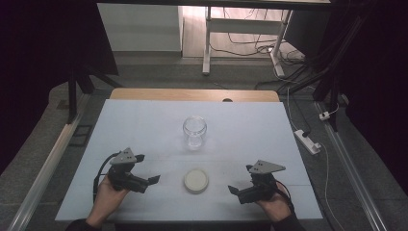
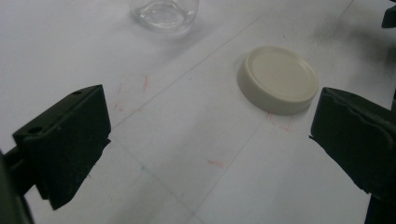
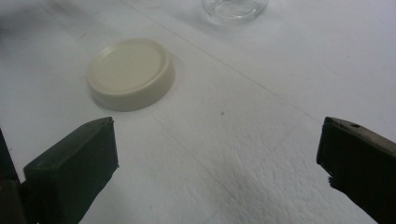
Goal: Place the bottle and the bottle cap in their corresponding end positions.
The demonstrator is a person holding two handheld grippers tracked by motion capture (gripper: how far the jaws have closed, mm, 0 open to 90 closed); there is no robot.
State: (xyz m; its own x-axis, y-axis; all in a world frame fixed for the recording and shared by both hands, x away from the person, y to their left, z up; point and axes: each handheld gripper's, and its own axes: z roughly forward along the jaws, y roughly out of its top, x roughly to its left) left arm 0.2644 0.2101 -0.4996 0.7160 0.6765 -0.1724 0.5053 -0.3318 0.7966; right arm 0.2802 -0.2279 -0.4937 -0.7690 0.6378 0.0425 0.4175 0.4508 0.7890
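A clear glass jar (image 1: 194,131) stands upright without a lid in the middle of the white table (image 1: 144,120). Its cream round lid (image 1: 196,180) lies flat nearer the front, apart from the jar. My left gripper (image 1: 147,168) rests to the lid's left, open, with nothing between its jaws. To the lid's right, my right gripper (image 1: 241,179) is open as well and holds nothing. In the left gripper view the lid (image 2: 278,79) lies beyond the gripper (image 2: 210,140), with the jar (image 2: 164,14) farther off. The right gripper view has the lid (image 3: 130,72) ahead on the left of the gripper (image 3: 219,154) and the jar (image 3: 233,9) at the top.
The table's wooden back edge (image 1: 192,94) shows beyond the white cover. A white power strip (image 1: 308,141) and cables lie on the floor to the right. A white desk frame (image 1: 208,43) stands behind. Faint red marks (image 2: 130,95) dot the cover.
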